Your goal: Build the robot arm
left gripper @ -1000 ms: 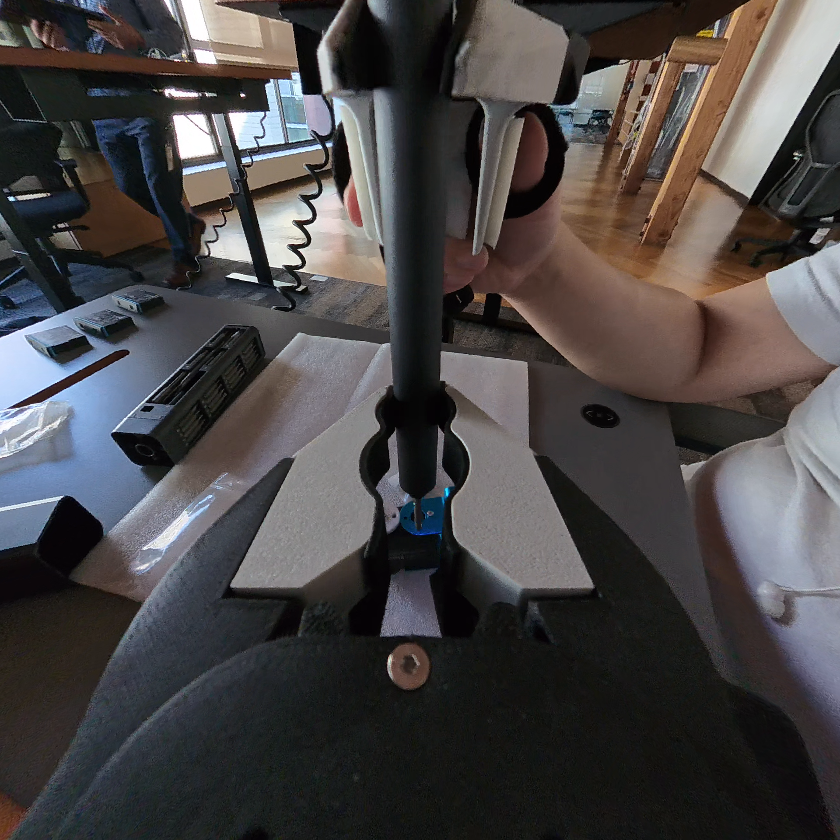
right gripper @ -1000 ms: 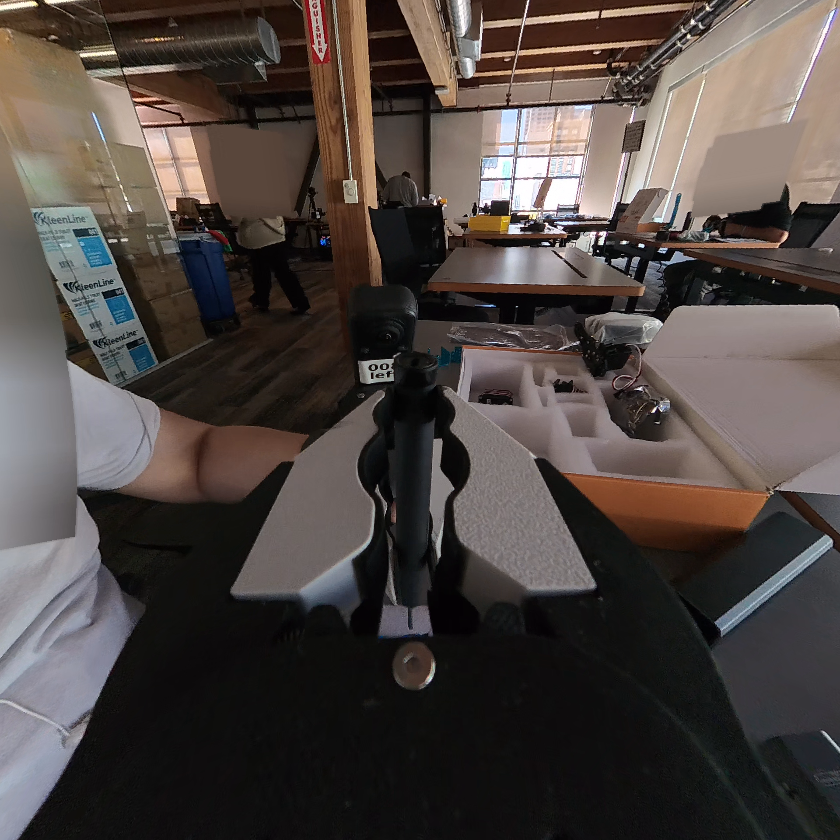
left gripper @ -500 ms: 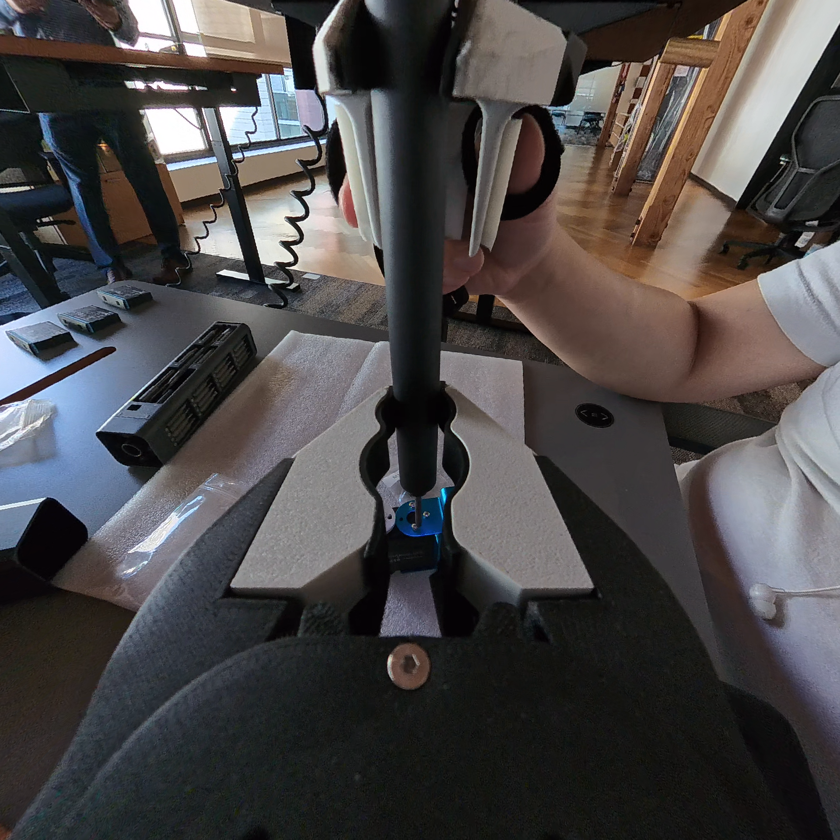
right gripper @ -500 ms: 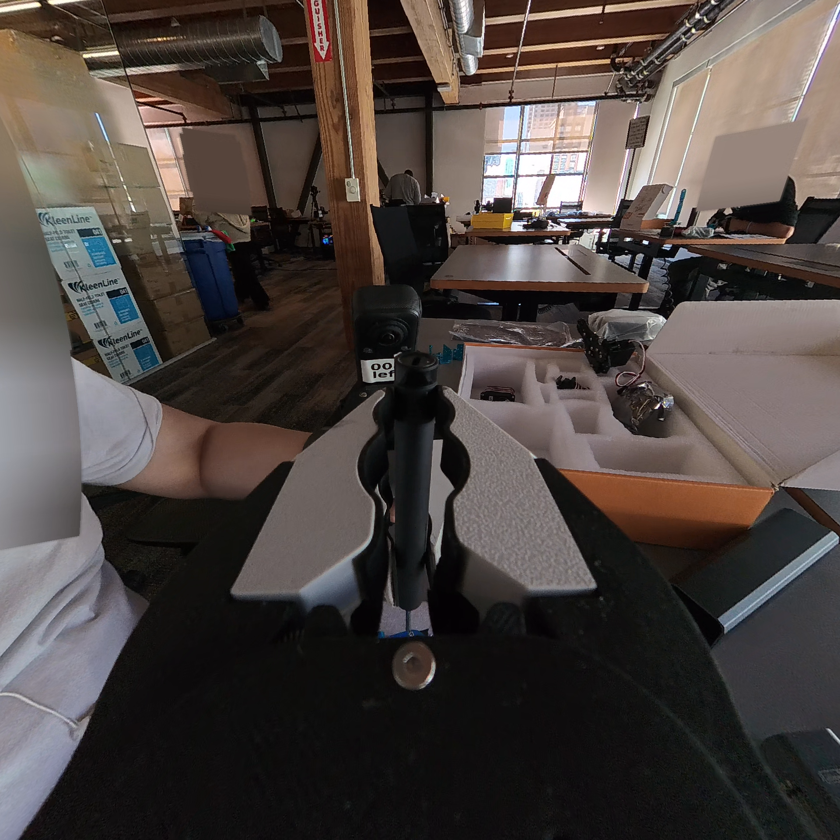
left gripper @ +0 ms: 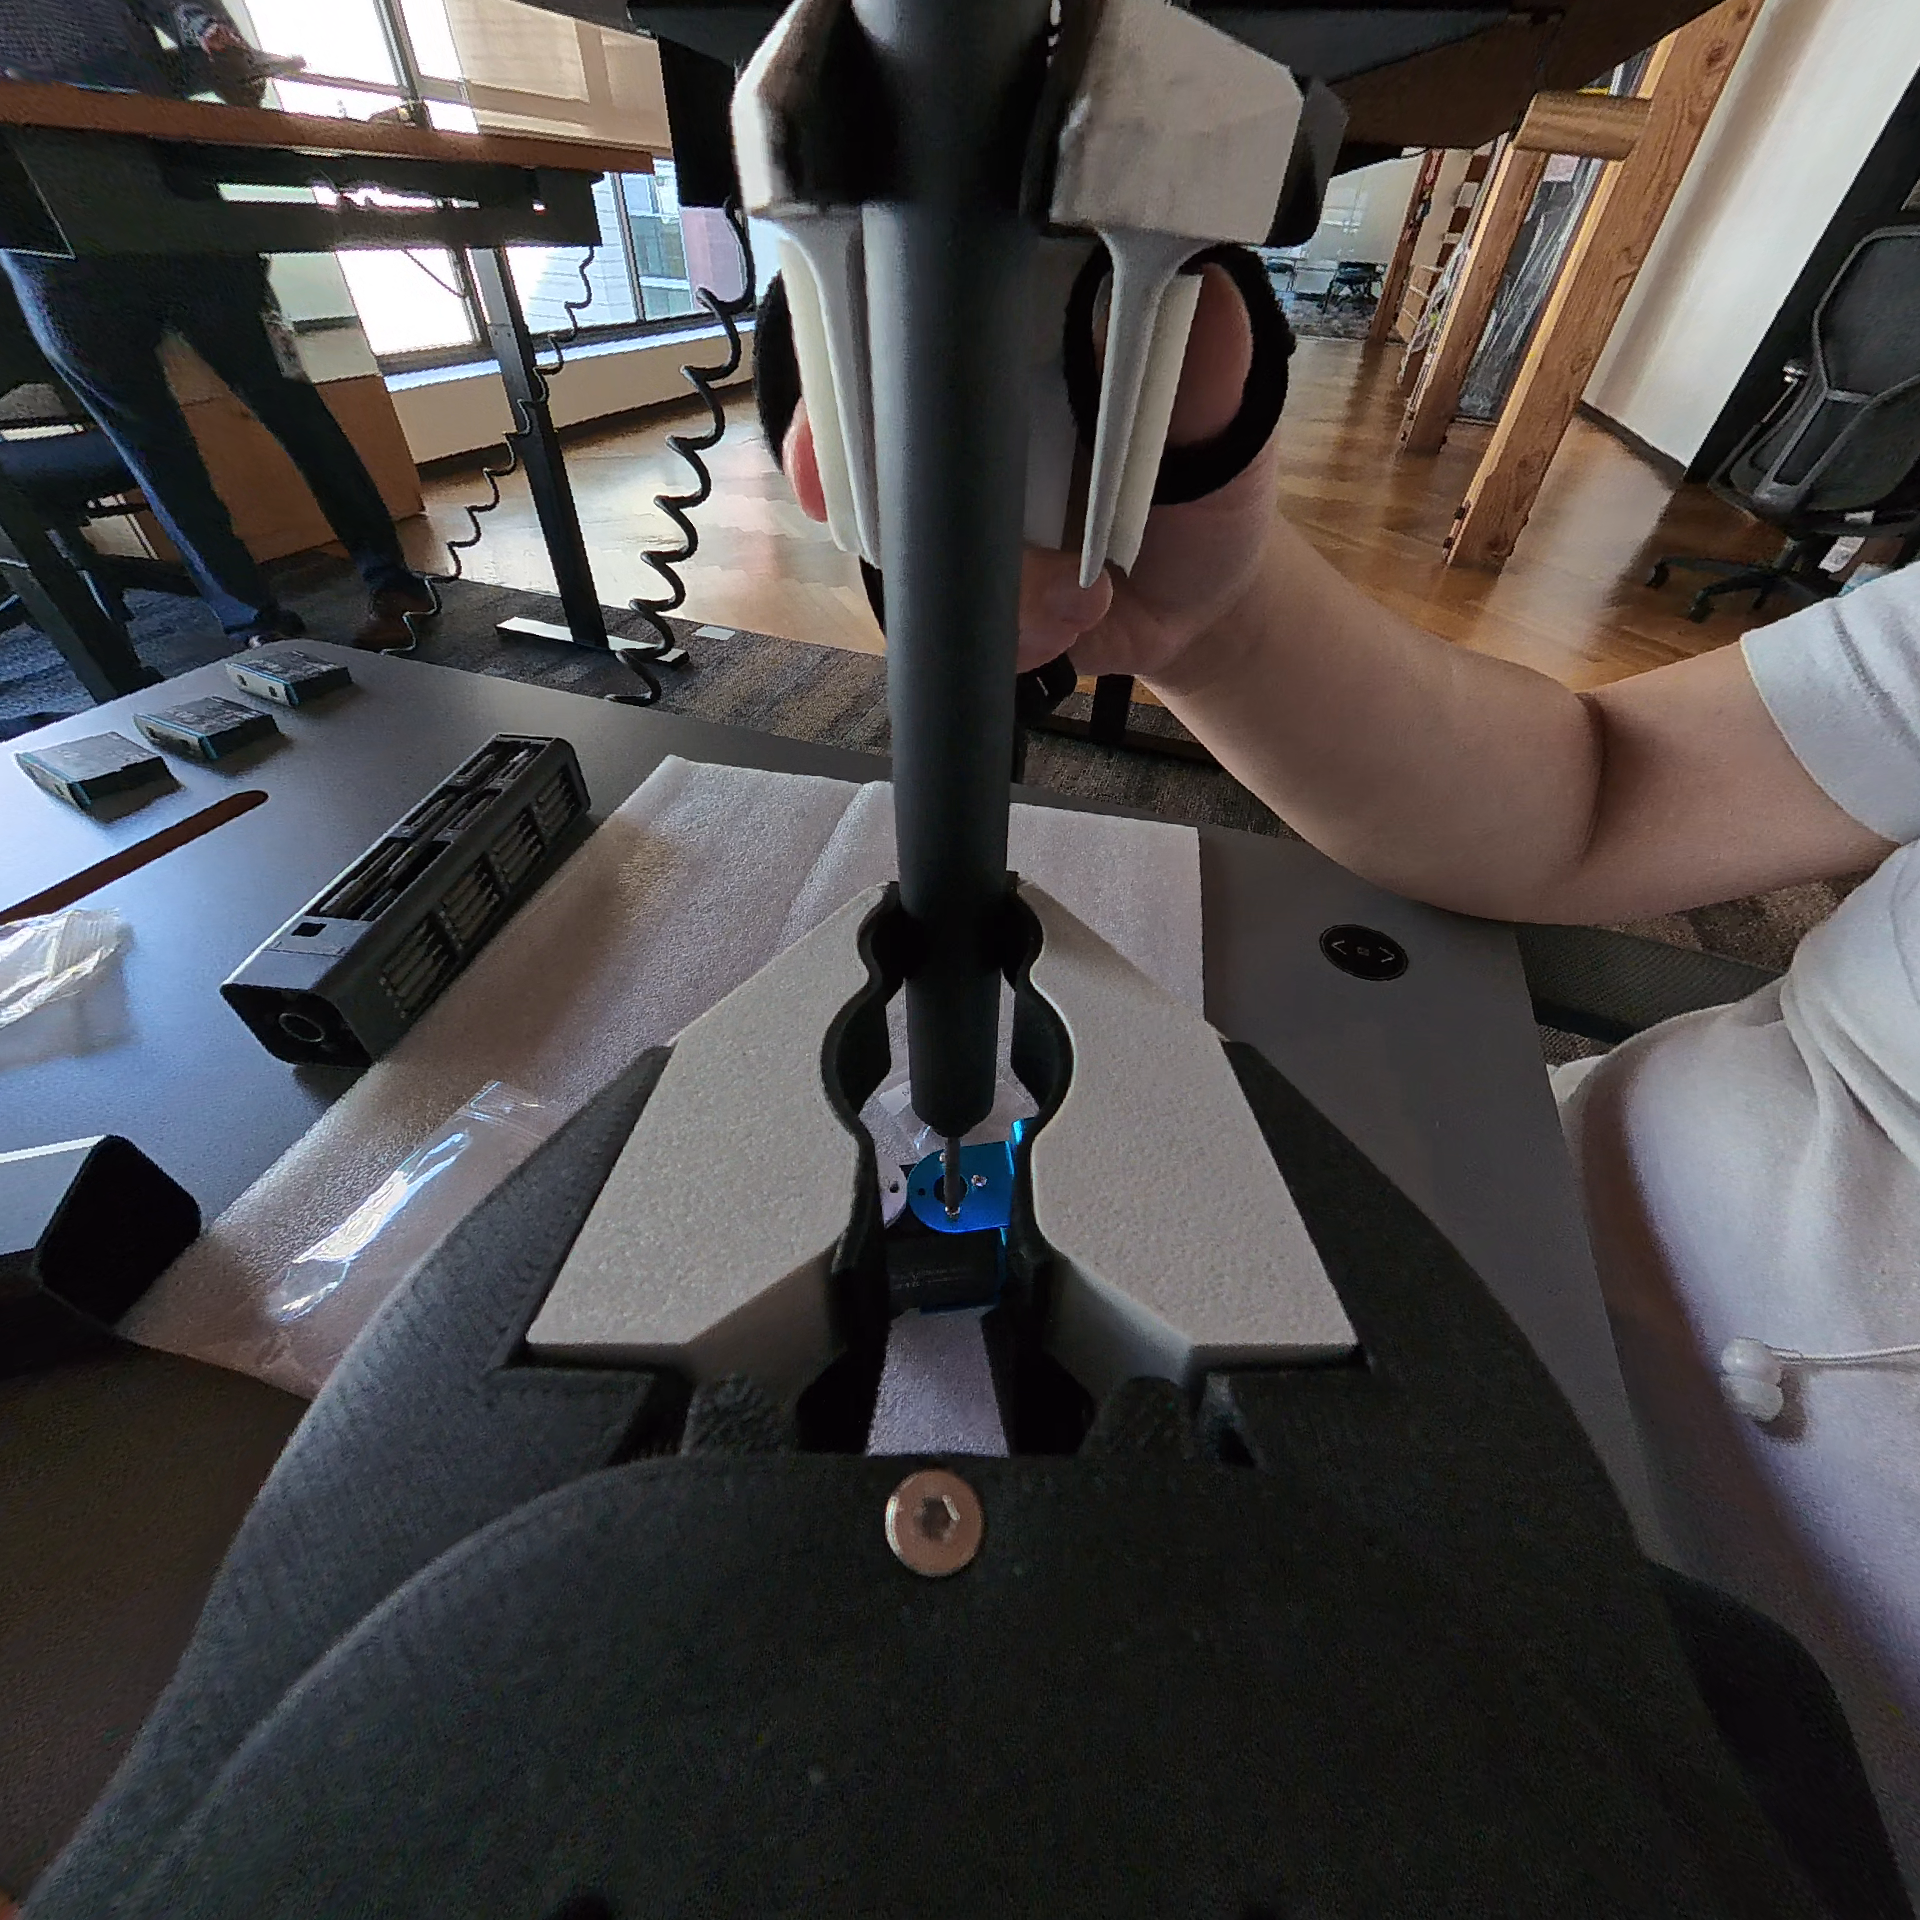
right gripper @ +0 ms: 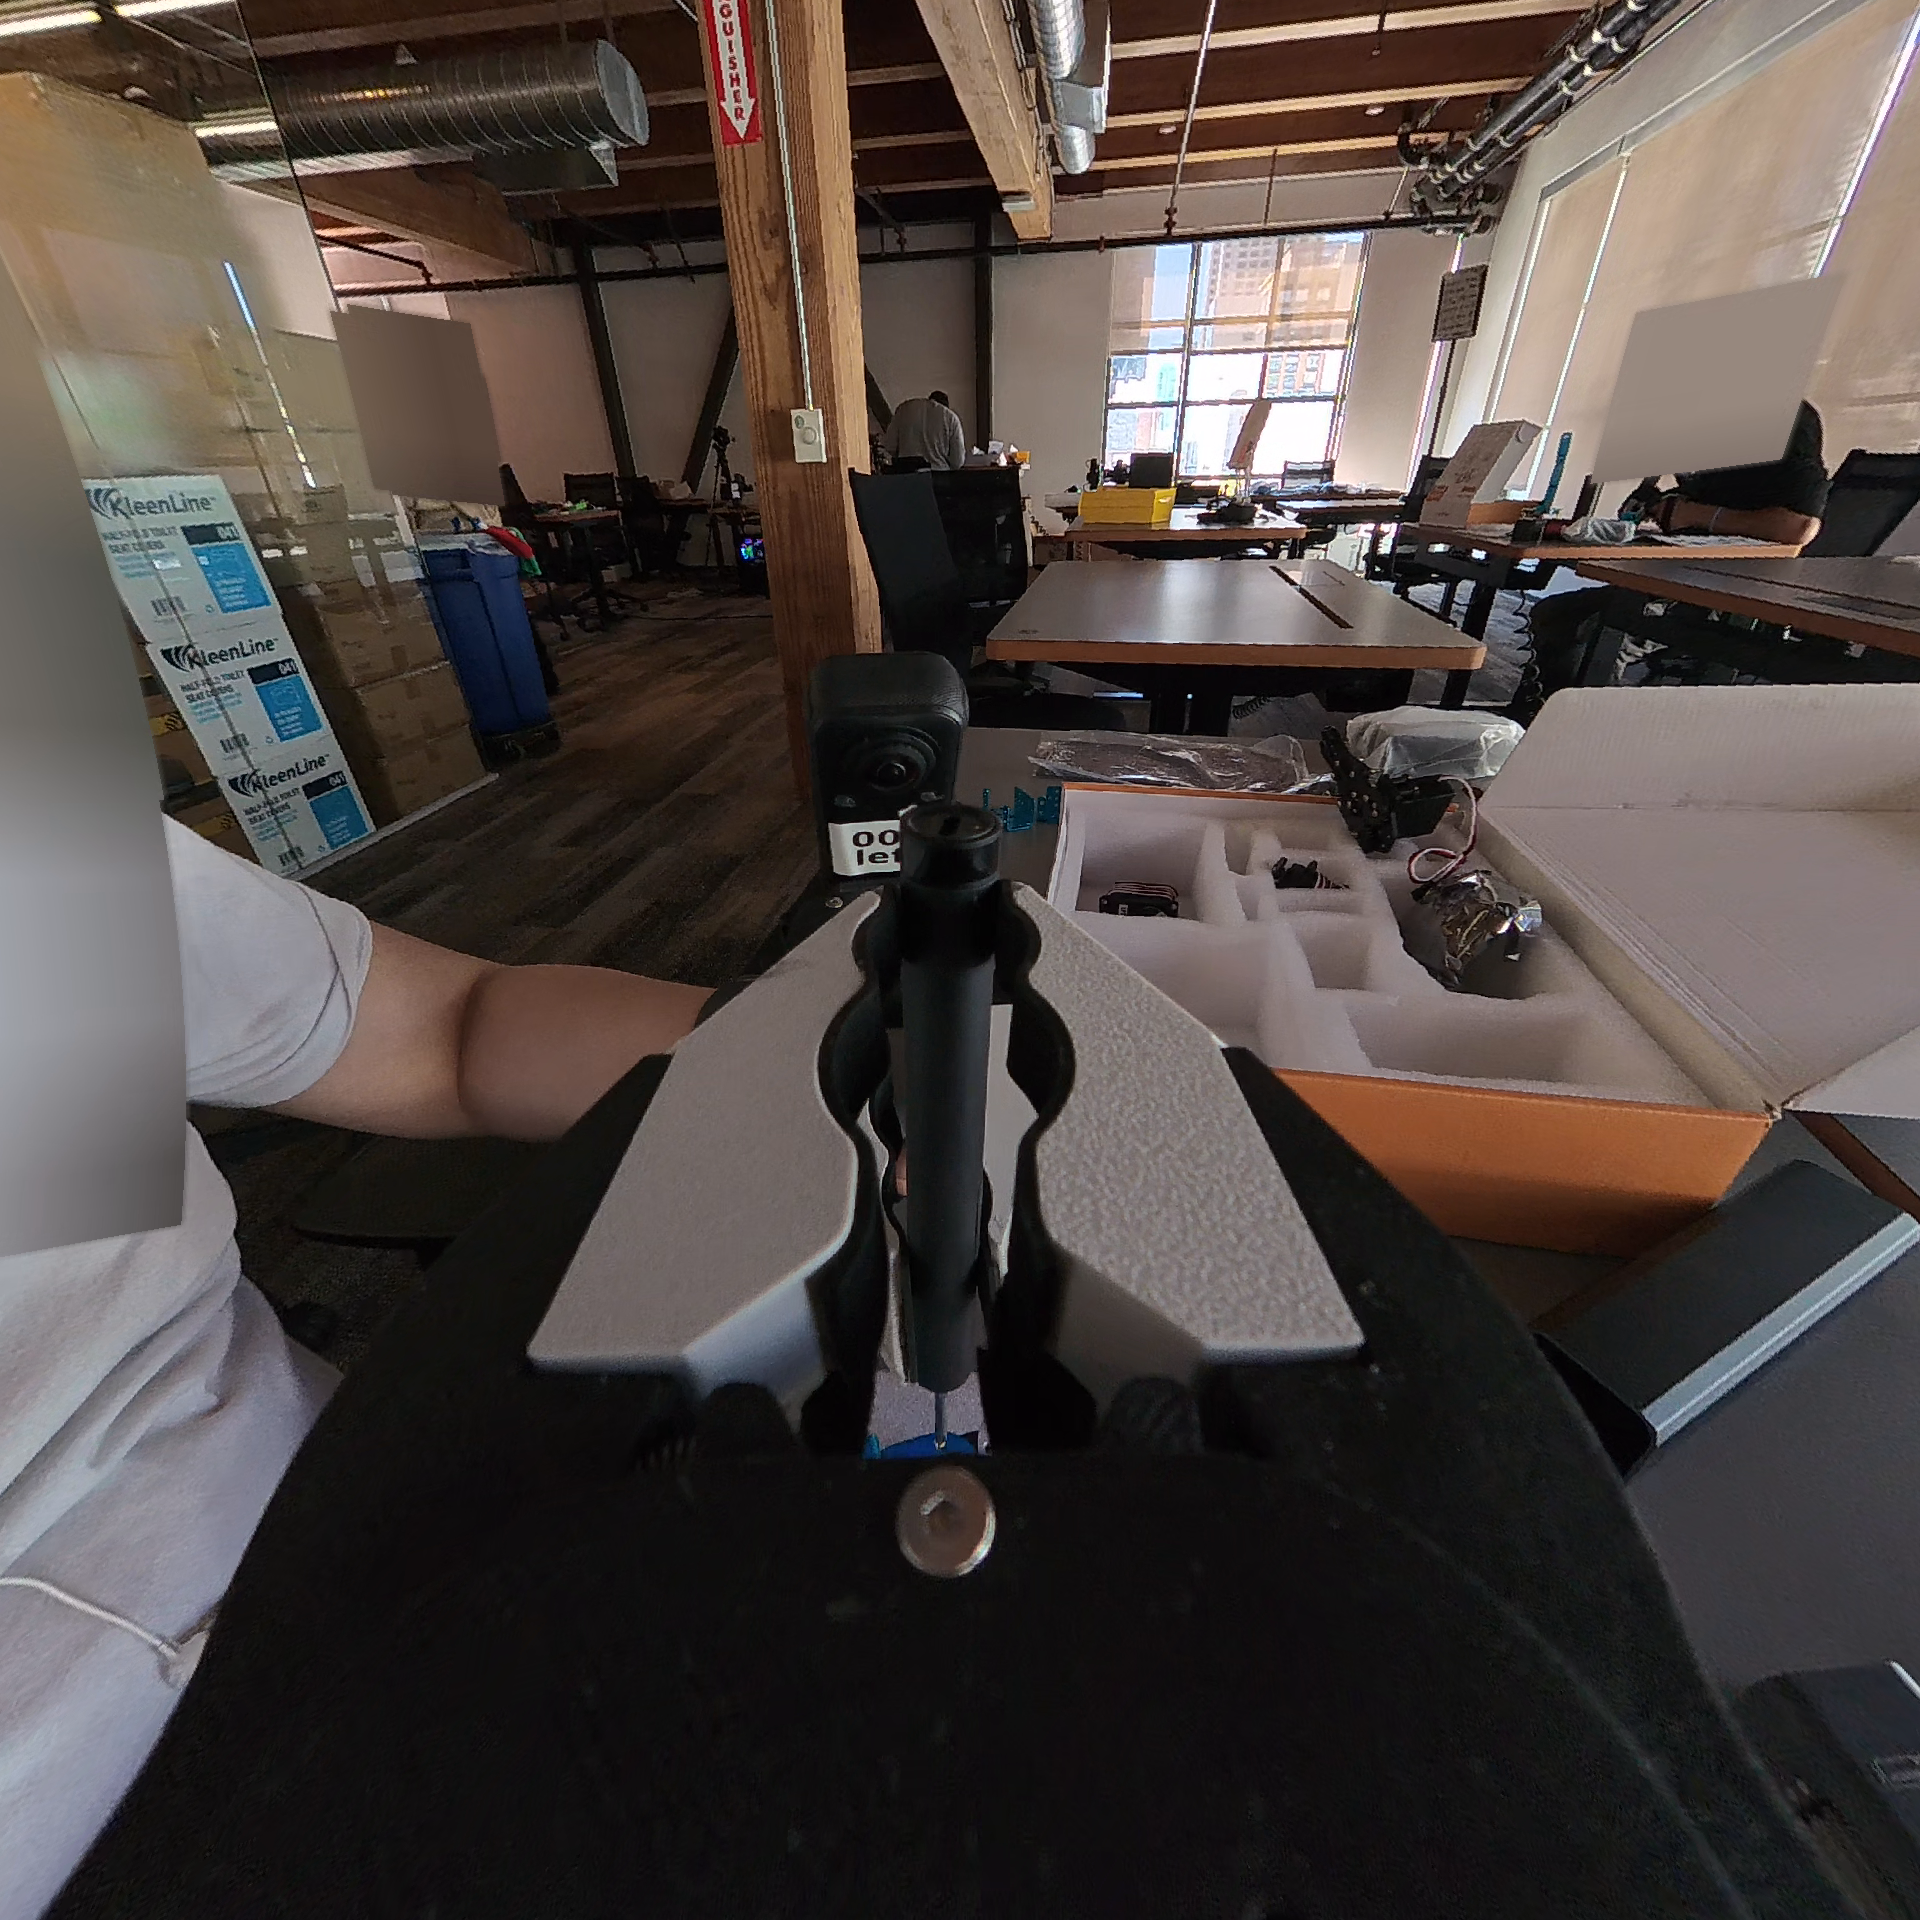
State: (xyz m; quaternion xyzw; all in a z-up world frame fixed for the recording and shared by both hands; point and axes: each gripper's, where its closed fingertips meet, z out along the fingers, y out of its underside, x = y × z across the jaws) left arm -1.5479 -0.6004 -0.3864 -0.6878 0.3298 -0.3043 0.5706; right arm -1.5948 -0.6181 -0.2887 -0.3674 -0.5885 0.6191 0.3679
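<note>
My left gripper point(left gripper: 951, 914) is shut on a small blue bracket point(left gripper: 971, 1195) mounted on a black block, holding it just above a white foam sheet point(left gripper: 727, 831). My right gripper point(right gripper: 948, 914) is shut on a dark grey screwdriver point(right gripper: 940, 1143). In the left wrist view the right gripper point(left gripper: 966, 540) hangs above in a person's hand, and the screwdriver point(left gripper: 951, 623) stands upright between the left fingers. Its thin tip rests on a screw in the blue bracket. A sliver of the bracket point(right gripper: 914, 1446) shows under the tip in the right wrist view.
A black bit case point(left gripper: 416, 894) lies left of the foam sheet on the dark table point(left gripper: 1403, 1039). Three small black packs point(left gripper: 94, 764), a plastic bag point(left gripper: 52, 961) and a black box point(left gripper: 114, 1226) lie further left. An open orange box point(right gripper: 1455, 1143) with parts in white foam stands to the right. My hands' fingertips stand some 10 cm from each other.
Both grippers stay shut. The screwdriver tip has shifted slightly across the bracket, more of the blue face shows, and the blue part has come into the right wrist view.
</note>
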